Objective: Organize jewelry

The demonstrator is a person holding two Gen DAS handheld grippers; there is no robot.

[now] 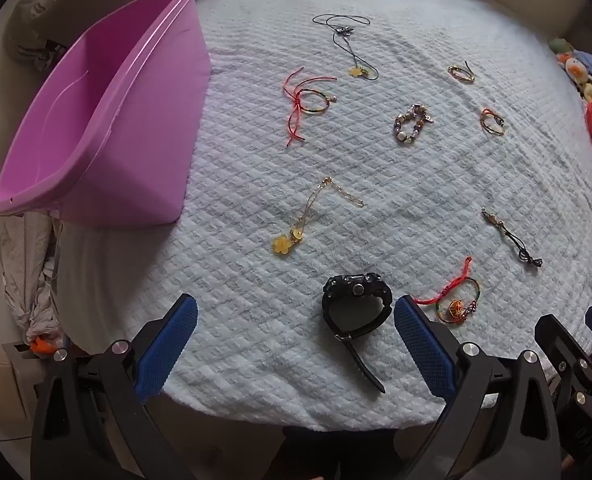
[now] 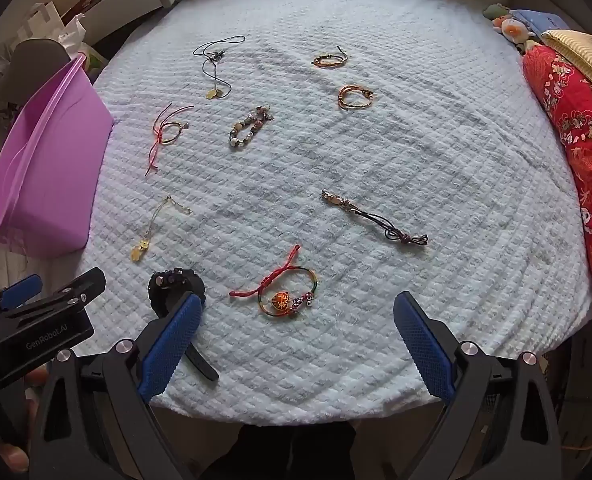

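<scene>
Two grippers hang over the near edge of the pale blanket, both spread wide and empty. The left gripper has the black watch between its jaws, close to its right pad, strap tail trailing toward the camera. The right gripper frames the red-corded bracelet, whose cord runs up and left. Each piece lies just ahead of its own tongs. The purple tub sits far left, so the left hand is likely nearer for dropping.
</scene>
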